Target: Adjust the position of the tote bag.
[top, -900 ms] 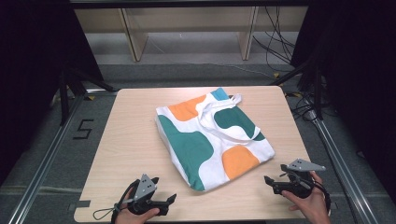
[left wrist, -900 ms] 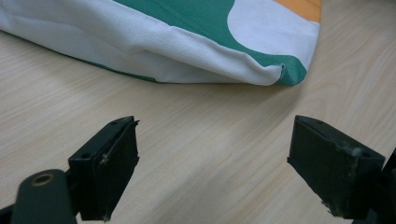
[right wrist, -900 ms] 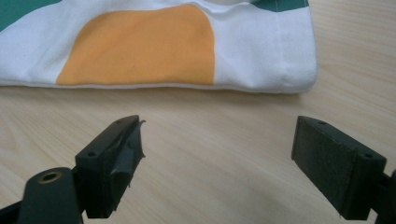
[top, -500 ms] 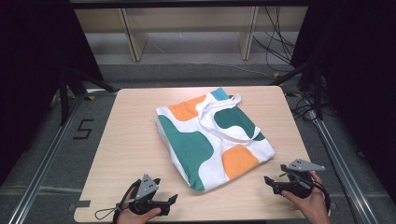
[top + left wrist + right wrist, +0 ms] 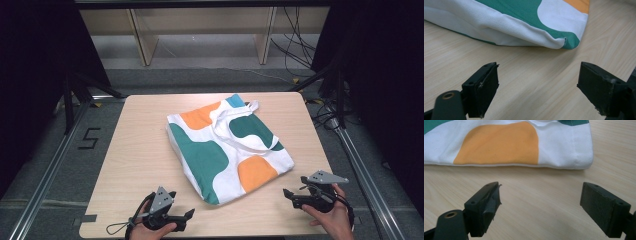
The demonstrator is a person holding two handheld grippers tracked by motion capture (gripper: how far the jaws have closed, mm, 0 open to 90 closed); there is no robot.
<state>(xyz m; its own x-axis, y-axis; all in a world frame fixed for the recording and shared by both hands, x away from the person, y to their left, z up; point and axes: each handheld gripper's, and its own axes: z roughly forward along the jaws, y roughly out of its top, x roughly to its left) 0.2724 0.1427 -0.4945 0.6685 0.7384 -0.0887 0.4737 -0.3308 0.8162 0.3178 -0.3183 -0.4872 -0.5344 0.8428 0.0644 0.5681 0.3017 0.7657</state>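
We saw the table point(image 5: 150, 150) fill the middle of the frame, with the bag point(image 5: 225, 145) flat at its centre. At lower left our left gripper point(image 5: 187, 216) stood wide, holding nothing; at lower right our right gripper point(image 5: 286, 192) did likewise.

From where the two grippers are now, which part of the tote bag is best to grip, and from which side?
Probably the two near corners of the tote bag. Its near green corner lies just ahead of the left gripper, and the white corner ahead of the right gripper. Both edges lie flat and thin on the table, so come in low from the near side, jaws open, and close over each edge.
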